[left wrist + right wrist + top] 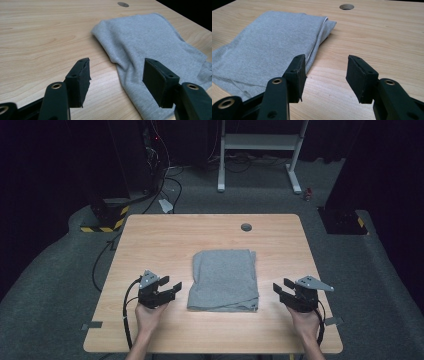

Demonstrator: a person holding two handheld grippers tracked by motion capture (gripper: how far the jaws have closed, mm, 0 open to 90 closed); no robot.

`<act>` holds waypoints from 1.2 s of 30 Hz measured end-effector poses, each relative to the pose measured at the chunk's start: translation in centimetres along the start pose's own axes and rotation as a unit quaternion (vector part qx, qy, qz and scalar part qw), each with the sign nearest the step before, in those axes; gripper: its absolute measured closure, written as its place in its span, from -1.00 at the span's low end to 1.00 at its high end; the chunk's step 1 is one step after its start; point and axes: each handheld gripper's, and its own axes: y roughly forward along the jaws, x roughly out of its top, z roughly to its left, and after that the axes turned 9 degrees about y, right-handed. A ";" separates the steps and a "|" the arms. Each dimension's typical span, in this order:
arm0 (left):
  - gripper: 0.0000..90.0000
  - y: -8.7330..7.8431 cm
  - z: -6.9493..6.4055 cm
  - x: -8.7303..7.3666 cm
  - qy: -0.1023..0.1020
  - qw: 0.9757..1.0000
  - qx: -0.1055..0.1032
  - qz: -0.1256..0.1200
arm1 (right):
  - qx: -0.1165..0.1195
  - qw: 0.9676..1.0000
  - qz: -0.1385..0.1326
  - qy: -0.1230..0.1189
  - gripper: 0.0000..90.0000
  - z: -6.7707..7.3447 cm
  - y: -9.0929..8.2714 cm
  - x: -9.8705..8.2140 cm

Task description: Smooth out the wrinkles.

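Here both pairs of jaws stand released, nothing between them. The left gripper (170, 289) and right gripper (281, 290) flank the folded grey cloth (224, 279), which lies mid-desk (150, 240) with its long axis running away from the person. Neither hand looks nearer the cloth's near corners.

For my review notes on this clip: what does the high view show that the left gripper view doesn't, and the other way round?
The high view alone takes in both hands, the left gripper and right gripper flanking the cloth, plus the carpeted floor, a white stand and cables behind the table.

The left gripper view alone shows its own pads up close, apart with nothing between them, and the cloth's knit and rumpled near edge.

Both show the folded grey cloth, the wooden table and its round hole.
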 end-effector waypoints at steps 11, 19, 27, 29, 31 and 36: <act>-0.14 -0.6 1.1 -0.9 -0.018 1.000 0.009 -0.001 | -0.011 1.000 0.001 0.014 0.10 -1.3 -0.7 -0.7; -0.14 -0.9 1.8 -1.7 -0.024 0.999 0.019 0.008 | -0.021 0.999 -0.003 0.026 0.10 -2.3 -1.2 -1.3; -0.14 -1.1 2.6 -2.4 -0.035 0.999 0.033 0.014 | -0.032 0.999 0.012 0.025 0.09 -2.7 -0.8 -1.6; -0.15 -1.0 2.8 -2.6 -0.038 0.999 0.034 0.019 | -0.038 0.999 0.016 0.027 0.09 -2.9 -0.6 -1.7; -0.15 -1.0 3.0 -2.8 -0.036 0.998 0.039 0.026 | -0.041 0.999 0.016 0.030 0.09 -3.1 -0.6 -1.9; -0.15 -0.8 3.4 -3.2 -0.041 0.997 0.046 0.035 | -0.052 0.998 0.025 0.028 0.09 -3.4 -0.2 -2.2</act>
